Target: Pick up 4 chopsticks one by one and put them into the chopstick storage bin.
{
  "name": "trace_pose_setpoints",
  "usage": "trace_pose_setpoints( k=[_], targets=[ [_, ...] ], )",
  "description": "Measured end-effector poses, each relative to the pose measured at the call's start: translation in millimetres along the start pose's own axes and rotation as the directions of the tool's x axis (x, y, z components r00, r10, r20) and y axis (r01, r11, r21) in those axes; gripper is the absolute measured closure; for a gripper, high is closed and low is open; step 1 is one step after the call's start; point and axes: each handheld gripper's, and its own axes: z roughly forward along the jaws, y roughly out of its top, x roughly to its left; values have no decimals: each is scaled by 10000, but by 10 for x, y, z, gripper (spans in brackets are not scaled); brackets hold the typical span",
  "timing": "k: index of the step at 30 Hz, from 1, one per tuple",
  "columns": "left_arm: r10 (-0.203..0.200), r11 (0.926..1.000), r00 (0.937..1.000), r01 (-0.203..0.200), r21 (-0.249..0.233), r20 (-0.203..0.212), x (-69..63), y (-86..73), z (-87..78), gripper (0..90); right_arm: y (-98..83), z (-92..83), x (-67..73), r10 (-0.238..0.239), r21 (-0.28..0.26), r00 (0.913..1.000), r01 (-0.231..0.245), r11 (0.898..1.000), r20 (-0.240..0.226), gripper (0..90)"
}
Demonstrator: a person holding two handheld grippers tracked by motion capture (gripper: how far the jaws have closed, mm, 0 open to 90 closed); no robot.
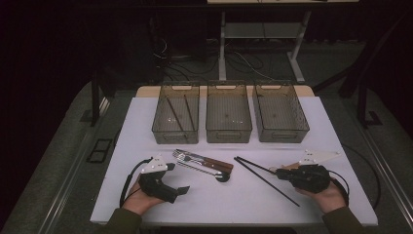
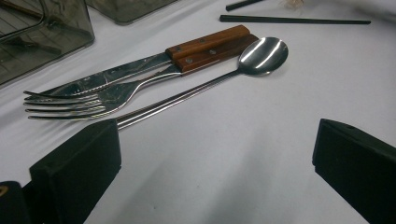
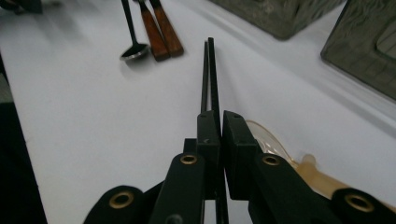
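High view: chopsticks (image 1: 178, 113) in left bin (image 1: 176, 138)

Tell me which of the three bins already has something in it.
The left bin: two dark sticks lie inside it. The middle bin and right bin look empty.

Three bins (image 1: 229, 130) stand in a row behind my cutlery (image 1: 202, 163). Chopsticks (image 1: 258, 171) lie right of it, one pinched in my right gripper (image 1: 278, 173); two more lie in the left bin (image 1: 176, 129).
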Motion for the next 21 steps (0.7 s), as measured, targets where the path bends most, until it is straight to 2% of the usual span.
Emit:
trace_pose_setpoints(
  k=[6, 16, 21],
  targets=[
    [31, 10000, 10000, -30, -68, 68, -8, 2, 6, 0, 43, -37, -20, 136, -556, 9992, -156, 9983, -365, 858],
    [61, 9997, 9996, -55, -246, 259, -12, 0, 13, 0, 132, -2, -31, 213, -748, 9984, -252, 9969, -522, 857],
    [205, 9995, 9995, -199, -236, 256, -22, 9, 16, 0, 180, 17, -41, 196, -841, 9978, -248, 9961, -629, 857]
  ],
)
